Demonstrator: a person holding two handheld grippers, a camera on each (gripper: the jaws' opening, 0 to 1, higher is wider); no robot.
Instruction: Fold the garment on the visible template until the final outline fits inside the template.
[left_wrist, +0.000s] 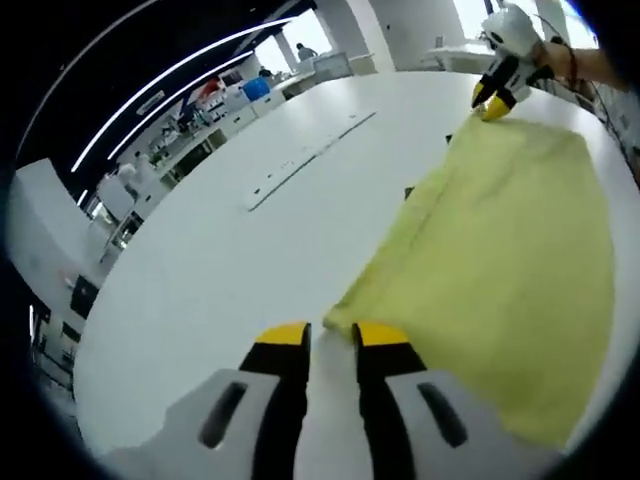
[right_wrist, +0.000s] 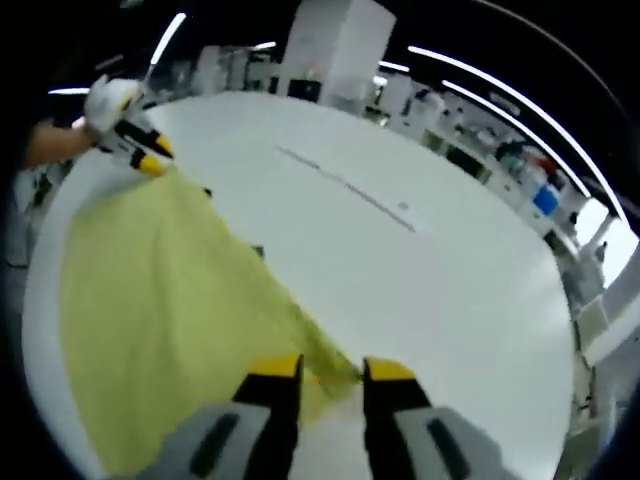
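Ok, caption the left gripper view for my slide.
Left gripper pinches one corner of a yellow garment on the white table while the right gripper grips the far corner.

Lab; long benches (left_wrist: 215, 120), strip ceiling lights (left_wrist: 170, 75).

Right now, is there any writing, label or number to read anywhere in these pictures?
None can be read.
Garment: plain yellow, no print or label visible.
Table: a pale strip lies on it, any marks too small to read.
Background shelves: too blurred to read.
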